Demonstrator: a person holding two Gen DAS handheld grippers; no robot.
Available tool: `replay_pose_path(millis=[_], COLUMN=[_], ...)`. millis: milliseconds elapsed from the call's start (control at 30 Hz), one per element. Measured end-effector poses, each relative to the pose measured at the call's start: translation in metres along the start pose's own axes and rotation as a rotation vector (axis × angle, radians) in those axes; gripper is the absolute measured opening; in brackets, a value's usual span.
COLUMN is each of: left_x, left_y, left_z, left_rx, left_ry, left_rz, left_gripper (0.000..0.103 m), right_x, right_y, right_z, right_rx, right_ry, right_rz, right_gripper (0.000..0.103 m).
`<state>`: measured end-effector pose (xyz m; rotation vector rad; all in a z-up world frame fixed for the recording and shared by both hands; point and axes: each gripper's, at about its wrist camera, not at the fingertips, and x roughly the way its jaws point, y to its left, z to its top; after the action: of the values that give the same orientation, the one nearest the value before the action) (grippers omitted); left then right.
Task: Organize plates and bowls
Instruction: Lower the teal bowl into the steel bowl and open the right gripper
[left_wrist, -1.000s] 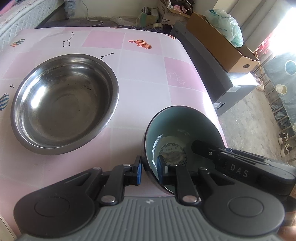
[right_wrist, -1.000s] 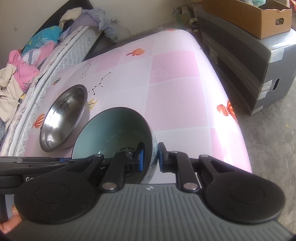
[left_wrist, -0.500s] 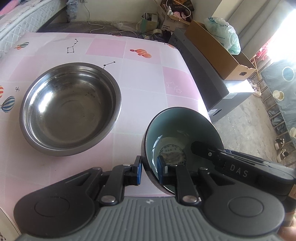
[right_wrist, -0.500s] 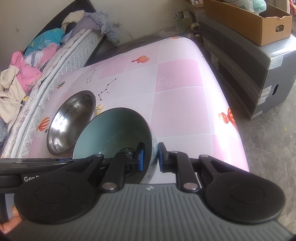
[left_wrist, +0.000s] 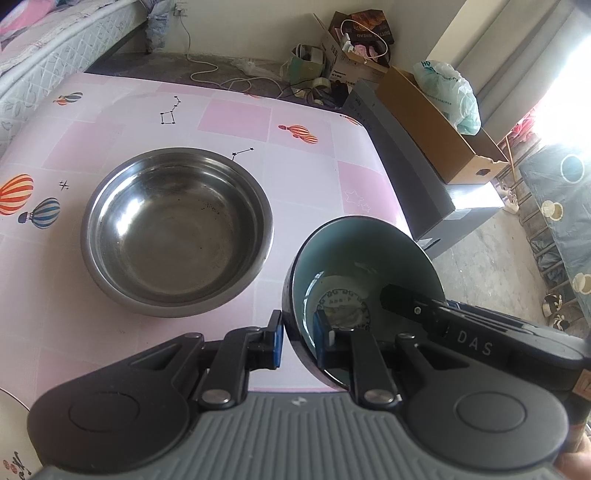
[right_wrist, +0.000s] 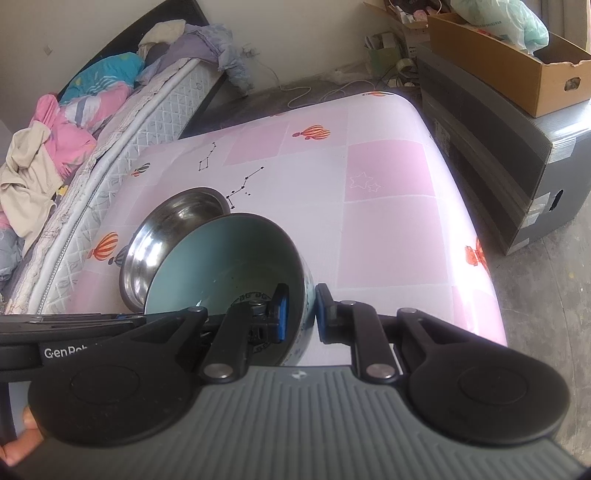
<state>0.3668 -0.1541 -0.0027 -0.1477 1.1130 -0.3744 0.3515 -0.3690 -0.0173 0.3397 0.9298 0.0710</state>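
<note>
Seen from the left wrist, the left gripper (left_wrist: 298, 341) is nearly closed, its blue pads pinching the near rim of a glossy ceramic bowl (left_wrist: 364, 258), teal inside and dark outside, held tilted above the near edge of the table (left_wrist: 369, 184). That table has a smooth pink-checked cover printed with balloons. A round, shallow steel bowl (left_wrist: 177, 230) sits on it to the left, apart from the held bowl.

From the right wrist, the right gripper (right_wrist: 300, 314) is likewise almost shut, clamping the same bowl's (right_wrist: 229, 262) opposite rim, one pad inside, one outside. The steel bowl (right_wrist: 162, 236) lies behind it.
</note>
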Motion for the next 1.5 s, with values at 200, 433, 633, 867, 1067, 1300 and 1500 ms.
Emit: replay_pose_path(millis=[200,433,633,867,1067,1300,1500], left_x=[-0.016,-0.031,-0.039,-0.037,-0.021,0.006,0.022], left_y=[0.019,0.049,0.076,0.104,0.119,0.130,0.142], left_z=[0.003,0.010,0.020,0.038,0.053,0.063,0.060], left_rx=[-0.027,-0.070,-0.116,-0.171,-0.188,-0.200,-0.207], left_ry=[-0.029,-0.056,-0.075,-0.097,-0.108,-0.081,-0.060], left_rz=[0.005,0.015,0.024,0.045,0.057,0.077,0.100], left_gripper=[0.017,0.017,0.017,0.017,0.017,0.017,0.018], right_x=[-0.002,0.003,0.016,0.042,0.075,0.115,0.138], right_y=[0.020,0.048,0.076,0.101,0.107,0.103,0.108], right_z=[0.007,0.017,0.030,0.047,0.059,0.067,0.067], right_rx=[-0.024,-0.057,-0.080,-0.079,-0.066,-0.041,-0.059], right_ry=[0.001,0.004,0.014,0.034,0.061,0.104,0.113], right_rz=[0.015,0.041,0.067,0.101,0.108,0.089,0.073], right_gripper=[0.014,0.014,0.014,0.014,0.014,0.014,0.016])
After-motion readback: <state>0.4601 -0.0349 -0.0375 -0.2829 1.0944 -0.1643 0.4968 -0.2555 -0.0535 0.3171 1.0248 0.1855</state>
